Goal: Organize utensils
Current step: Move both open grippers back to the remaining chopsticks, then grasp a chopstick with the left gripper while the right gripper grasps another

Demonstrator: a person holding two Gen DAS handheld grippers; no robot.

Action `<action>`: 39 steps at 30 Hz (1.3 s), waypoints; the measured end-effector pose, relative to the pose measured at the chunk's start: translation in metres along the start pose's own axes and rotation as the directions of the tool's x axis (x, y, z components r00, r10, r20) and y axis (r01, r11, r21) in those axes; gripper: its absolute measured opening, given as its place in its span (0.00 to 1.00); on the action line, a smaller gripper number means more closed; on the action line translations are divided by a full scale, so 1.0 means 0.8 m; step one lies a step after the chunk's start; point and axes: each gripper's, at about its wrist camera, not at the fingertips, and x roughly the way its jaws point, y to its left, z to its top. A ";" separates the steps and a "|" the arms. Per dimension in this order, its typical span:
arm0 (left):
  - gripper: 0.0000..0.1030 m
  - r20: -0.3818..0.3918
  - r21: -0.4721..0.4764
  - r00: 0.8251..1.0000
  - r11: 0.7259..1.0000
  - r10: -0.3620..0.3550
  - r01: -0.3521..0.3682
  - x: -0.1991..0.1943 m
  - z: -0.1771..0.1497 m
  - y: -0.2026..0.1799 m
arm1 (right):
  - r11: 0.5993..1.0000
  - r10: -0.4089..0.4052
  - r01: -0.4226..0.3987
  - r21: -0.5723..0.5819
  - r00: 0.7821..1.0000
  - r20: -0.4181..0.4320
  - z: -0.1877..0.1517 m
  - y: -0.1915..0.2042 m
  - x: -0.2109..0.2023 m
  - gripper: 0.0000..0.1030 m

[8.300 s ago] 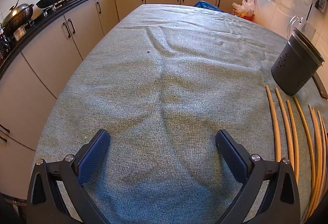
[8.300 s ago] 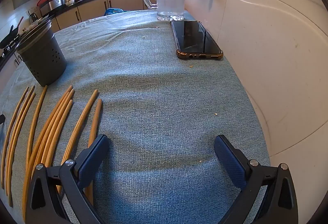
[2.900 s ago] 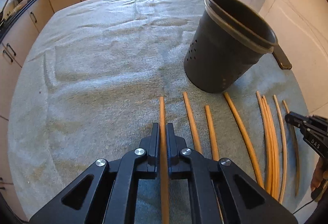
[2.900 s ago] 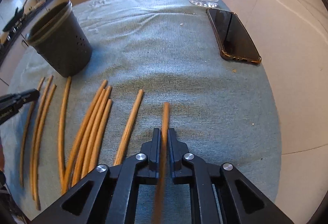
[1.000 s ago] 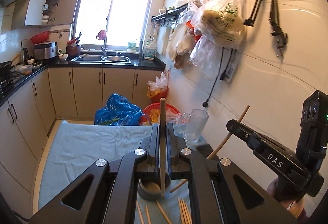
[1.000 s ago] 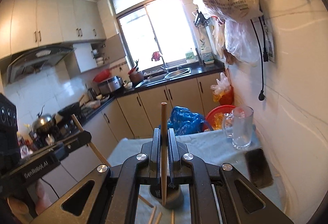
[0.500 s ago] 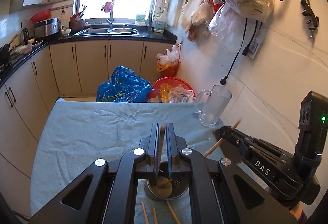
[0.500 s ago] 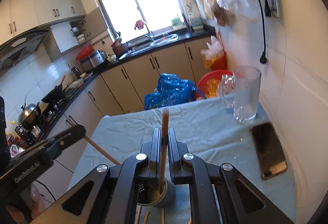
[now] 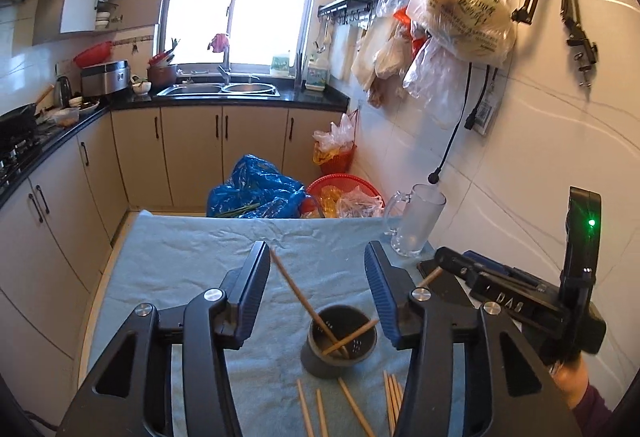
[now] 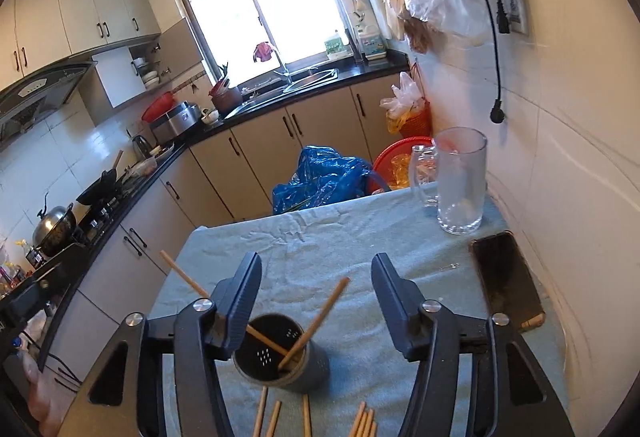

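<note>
A dark perforated holder [image 9: 340, 351] [image 10: 280, 363] stands on the blue-grey cloth, below and ahead of both grippers. Two wooden chopsticks lean in it, crossed. In the left wrist view one chopstick [image 9: 298, 295] tilts left, its top close to the left finger, and no pad presses on it. My left gripper [image 9: 316, 297] is opening. In the right wrist view the other chopstick [image 10: 320, 317] tilts right and stands free between the fingers. My right gripper [image 10: 316, 293] is opening too. Several loose chopsticks [image 9: 352, 407] [image 10: 364, 425] lie on the cloth in front of the holder.
A glass mug [image 10: 460, 185] [image 9: 416, 221] stands at the table's far right, by the tiled wall. A phone [image 10: 508, 277] lies nearer on the right. The table's far edge drops to a blue bag [image 10: 324, 177] on the floor. Cabinets run along the left.
Half a second ago each gripper was shut on a chopstick over the holder. Now both pairs of jaws stand apart and both chopsticks lean in the holder. Both hands have sunk a little.
</note>
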 end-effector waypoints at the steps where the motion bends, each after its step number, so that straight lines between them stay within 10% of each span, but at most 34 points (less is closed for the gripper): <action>1: 0.48 0.004 -0.002 1.000 1.000 -0.002 0.002 -0.011 -0.004 0.002 | 1.000 -0.002 0.002 0.000 1.000 0.000 -0.002 -0.001 -0.007 0.63; 8: 0.57 0.004 -0.012 1.000 1.000 0.007 -0.007 -0.064 -0.052 0.017 | 0.999 -0.028 0.028 -0.020 0.999 -0.037 -0.040 -0.021 -0.058 0.69; 17: 0.53 -0.228 -0.023 0.973 0.999 0.024 -0.030 -0.004 -0.166 0.036 | 0.994 -0.097 0.079 -0.077 0.956 -0.276 -0.148 -0.073 -0.052 0.69; 21: 0.29 -0.361 0.042 0.932 0.999 0.038 -0.025 0.049 -0.209 0.022 | 0.994 -0.103 0.078 -0.080 0.916 -0.388 -0.193 -0.090 -0.026 0.41; 34: 0.26 -0.519 0.042 0.850 0.996 0.086 -0.075 0.149 -0.246 0.023 | 0.980 -0.176 0.113 -0.164 0.875 -0.450 -0.235 -0.078 0.039 0.31; 39: 0.07 -0.536 0.045 0.837 0.994 0.108 -0.099 0.163 -0.247 0.025 | 0.978 -0.188 0.129 -0.162 0.881 -0.434 -0.228 -0.077 0.053 0.11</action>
